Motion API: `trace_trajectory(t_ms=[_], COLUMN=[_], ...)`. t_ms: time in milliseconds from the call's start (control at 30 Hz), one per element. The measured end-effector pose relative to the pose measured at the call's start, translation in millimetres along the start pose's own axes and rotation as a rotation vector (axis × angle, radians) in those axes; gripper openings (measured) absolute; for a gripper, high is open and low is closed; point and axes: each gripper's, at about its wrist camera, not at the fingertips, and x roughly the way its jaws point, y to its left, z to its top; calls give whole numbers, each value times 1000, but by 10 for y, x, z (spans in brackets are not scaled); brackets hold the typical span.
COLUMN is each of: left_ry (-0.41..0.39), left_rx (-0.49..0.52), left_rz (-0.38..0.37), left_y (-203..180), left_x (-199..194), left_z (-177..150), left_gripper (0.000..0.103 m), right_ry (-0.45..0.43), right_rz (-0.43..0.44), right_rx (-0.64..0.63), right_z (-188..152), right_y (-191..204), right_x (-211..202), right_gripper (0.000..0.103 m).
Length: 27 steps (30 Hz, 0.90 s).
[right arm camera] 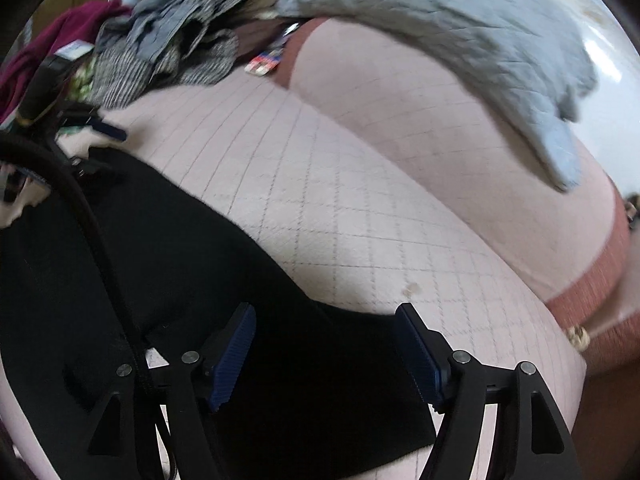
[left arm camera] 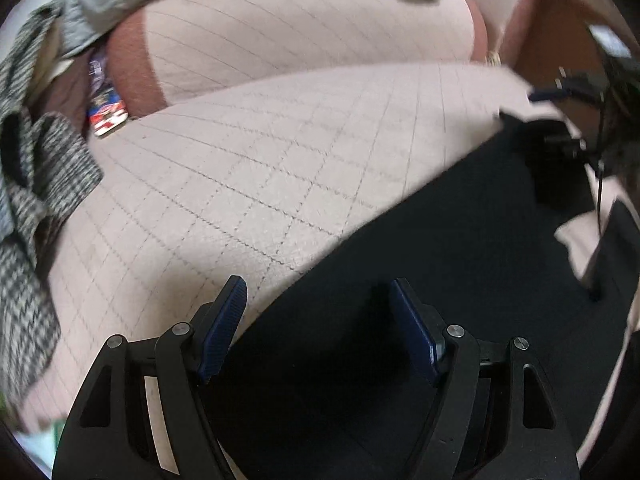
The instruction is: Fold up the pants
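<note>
Black pants [left arm camera: 460, 248] lie flat on a pink quilted sofa seat [left arm camera: 260, 168]. In the left wrist view my left gripper [left arm camera: 318, 292] is open just above the pants' edge, blue pads wide apart, holding nothing. My right gripper [left arm camera: 560, 92] shows at the far right of that view, over the other end of the pants. In the right wrist view the pants [right arm camera: 180, 248] fill the lower left, and my right gripper [right arm camera: 326, 318] is open above their edge, empty. My left gripper [right arm camera: 92, 128] shows at the far left there.
A grey quilted blanket [right arm camera: 460, 28] hangs over the sofa back [right arm camera: 420, 128]. A heap of houndstooth and grey clothes [right arm camera: 168, 52] and a colourful packet [right arm camera: 266, 60] lie at the seat's far end. A black cable [right arm camera: 100, 240] crosses the pants. The same clothes [left arm camera: 32, 184] show at left.
</note>
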Motion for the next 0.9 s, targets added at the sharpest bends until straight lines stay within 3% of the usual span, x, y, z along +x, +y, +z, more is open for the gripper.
trace_trajectory(t_ms=[133,167,200,267,300,333,433,567,733,900], left_ry=[13,8,9,1,-11,-21,-57,-144,-266,-272], left_rx=[76,71,61,34,34,35,41,1,-54,-109], left_rz=[-18,-29,-41,-62,-66,-68,3,45,43,-20], left_y=[-77,-65,-56,-43,-70,-102,-215,-319,-577,-967], left_x=[173,182,207,224,196,162,35,-353,-1157,-1586], left_z=[8,18,24,31,28,22,-35,-146,-528,-1193], left_gripper=[74,74,74,61,40,19,8,6,6,6], right_ry=[76,94,95,77,68,57,-2,-115,-231,-268], right_rz=[1,14,26,16,7,5,-32,-69,-122,-98], right_rx=[-43,-32,-32,-49,-54,-56,-50,-36,-92,-158], right_z=[65,57,49,23,10,-10,-74,-159,-416,-978], right_y=[41,30,31,104,142,175,229,296,661,1183], right_x=[251,301,326,320,299,265,45,-453,-1195,-1724], right_gripper=[69,63,42,22,13,10,6,5,5,5])
